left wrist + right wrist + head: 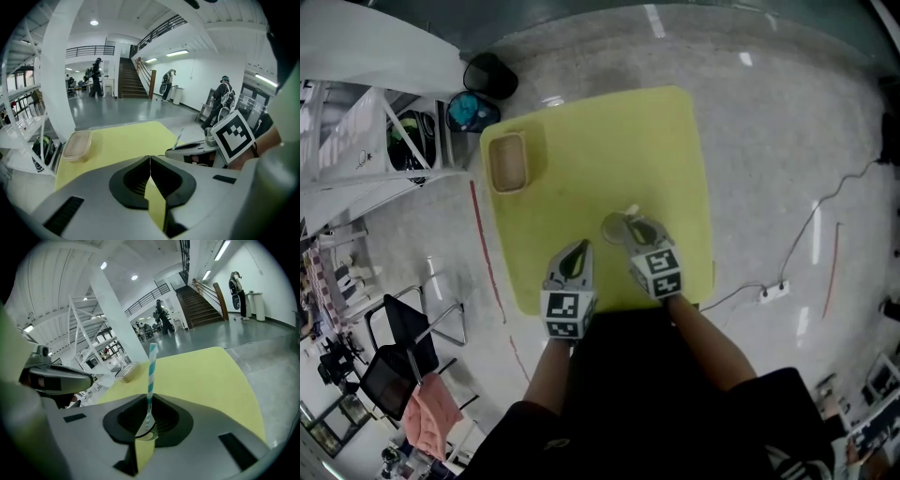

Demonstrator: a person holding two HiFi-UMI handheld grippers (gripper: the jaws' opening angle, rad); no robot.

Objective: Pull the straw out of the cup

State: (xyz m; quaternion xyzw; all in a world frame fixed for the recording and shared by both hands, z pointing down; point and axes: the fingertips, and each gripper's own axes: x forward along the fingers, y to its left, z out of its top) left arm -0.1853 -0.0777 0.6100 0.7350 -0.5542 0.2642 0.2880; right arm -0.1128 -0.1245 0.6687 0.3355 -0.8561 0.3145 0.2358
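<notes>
Straw (151,376): teal-and-white striped, upright, pinched at seam of right tongs (149,397), which are closed on it. Upper length stands clear above tongs; lower end drops to rim of clear cup (146,433) directly beneath. Cup sits on yellow table (609,141), near front edge. Left tongs (150,159) closed, nothing between them, just beside right tongs, apart from cup. Shallow container (508,161) at far left table corner.
</notes>
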